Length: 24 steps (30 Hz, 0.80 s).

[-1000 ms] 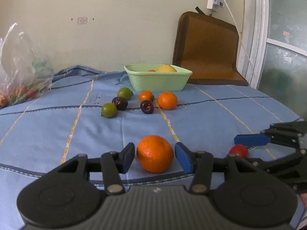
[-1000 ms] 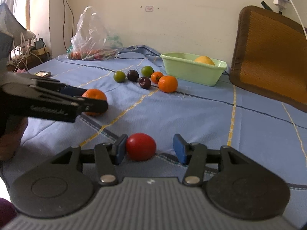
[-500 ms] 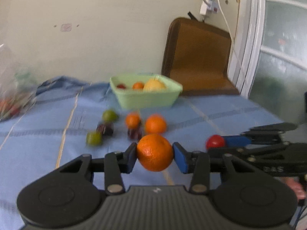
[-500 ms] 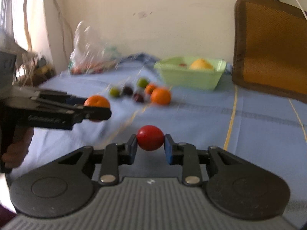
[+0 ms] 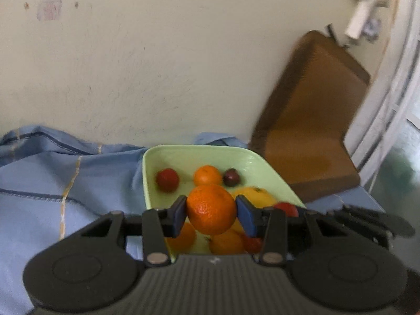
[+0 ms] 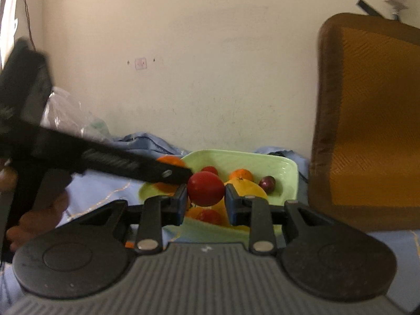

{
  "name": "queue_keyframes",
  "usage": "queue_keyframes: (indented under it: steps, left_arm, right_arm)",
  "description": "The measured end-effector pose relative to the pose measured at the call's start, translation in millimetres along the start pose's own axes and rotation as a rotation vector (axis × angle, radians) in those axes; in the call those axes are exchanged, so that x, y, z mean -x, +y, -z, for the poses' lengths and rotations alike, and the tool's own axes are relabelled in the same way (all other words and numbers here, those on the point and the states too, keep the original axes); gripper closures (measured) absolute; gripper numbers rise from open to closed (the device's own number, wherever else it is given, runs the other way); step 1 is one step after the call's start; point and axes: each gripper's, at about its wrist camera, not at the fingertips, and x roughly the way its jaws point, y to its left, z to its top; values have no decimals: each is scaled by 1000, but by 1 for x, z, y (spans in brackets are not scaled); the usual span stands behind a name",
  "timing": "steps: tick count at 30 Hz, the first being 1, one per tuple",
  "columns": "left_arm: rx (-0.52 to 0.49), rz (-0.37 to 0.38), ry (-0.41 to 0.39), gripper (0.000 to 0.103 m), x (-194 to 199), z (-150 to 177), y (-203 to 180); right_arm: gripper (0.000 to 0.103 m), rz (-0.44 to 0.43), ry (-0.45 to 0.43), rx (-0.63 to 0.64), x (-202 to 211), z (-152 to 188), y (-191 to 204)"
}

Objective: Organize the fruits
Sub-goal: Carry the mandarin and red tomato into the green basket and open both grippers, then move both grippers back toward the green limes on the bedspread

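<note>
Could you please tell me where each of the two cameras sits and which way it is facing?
Left wrist: sits on the left gripper, looking along its fingers at the held orange over the green bowl; the right gripper shows at right.
Right wrist: sits on the right gripper, looking at its red fruit; the person's hand shows at left.
Both share the bowl and wall.

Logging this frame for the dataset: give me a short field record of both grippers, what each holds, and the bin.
left gripper: jaws shut on orange, held above the bin
right gripper: jaws shut on red fruit, held above the bin
green bin: on blue cloth, by the wall
bin contents: oranges, red fruits, a dark plum, a yellow fruit
stage: both fruits not yet released
</note>
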Motion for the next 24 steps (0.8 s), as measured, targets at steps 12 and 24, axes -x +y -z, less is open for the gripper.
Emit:
queue_keyframes:
  steps: [12,24]
  left_arm:
    - [13,-12,-48,50,4,-3,13]
    - [88,-118,-152,50,135,99,40]
  right_arm:
    - [56,7,-52,61,-12,1,4]
    - [59,-118,28,-61,40,25,21]
